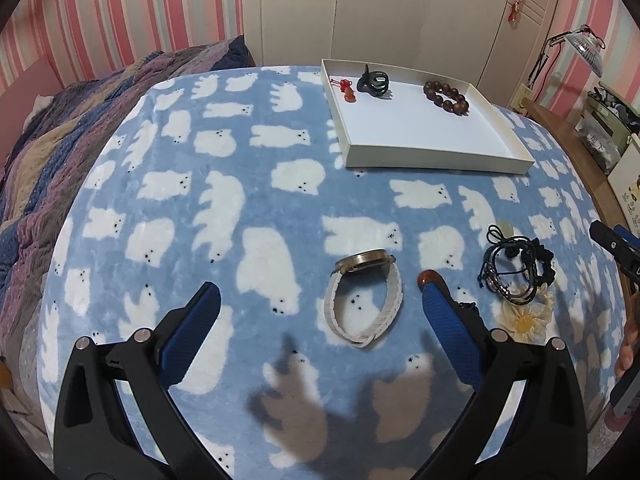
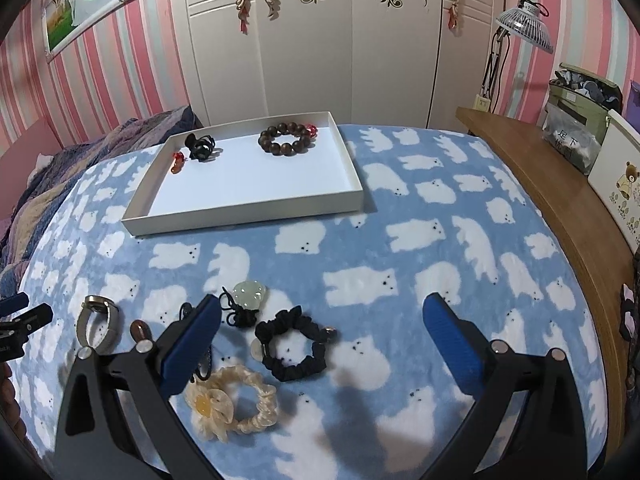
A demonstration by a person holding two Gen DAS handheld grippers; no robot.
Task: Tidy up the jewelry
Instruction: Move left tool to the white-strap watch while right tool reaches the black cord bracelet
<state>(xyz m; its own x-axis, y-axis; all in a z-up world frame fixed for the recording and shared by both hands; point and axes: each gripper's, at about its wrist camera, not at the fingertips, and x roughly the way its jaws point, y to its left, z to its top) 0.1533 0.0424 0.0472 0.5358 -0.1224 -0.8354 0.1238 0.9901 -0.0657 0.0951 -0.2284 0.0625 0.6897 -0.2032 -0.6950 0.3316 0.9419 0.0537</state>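
Both grippers up over the bed, nothing in either one. Left gripper (image 1: pixel 320 300) has its jaws spread wide, released, w/ the watch (image 1: pixel 364 296) lying on the blanket (image 1: pixel 224 184) right between the two blue fingers (image 1: pixel 452 336). Watch sits on its edge, pale strap looped toward the camera, metal case at the far end. Just past the right-hand finger tip, a small brown oval piece (image 1: pixel 428 278) pokes out; can't tell what it is.

Right gripper (image 2: pixel 320 312) also released, jaws wide apart, hovering over bare blanket. Loose pieces sit on its left side: black scrunchie (image 2: pixel 294 350) inside the jaw span, nearer the left finger; cream scrunchie w/ a flower (image 2: pixel 230 402) nearer the camera, just beside that finger; pale green bead on black cord (image 2: pixel 250 294) just beyond the finger tip. Watch shows here too, far left, near the edge of the left gripper.

Further back on the bed, the white tray (image 2: pixel 256 210) lies flat. In it: brown bead bracelet (image 2: pixel 286 138) toward the far right, black hair claw (image 2: pixel 200 146) toward the far left, small red charm (image 2: pixel 178 163) beside the claw at the left wall. Rest of tray floor is bare white.

Left view shows a tangle of black cords (image 1: pixel 510 276) to the right of the watch, touching the scrunchies.
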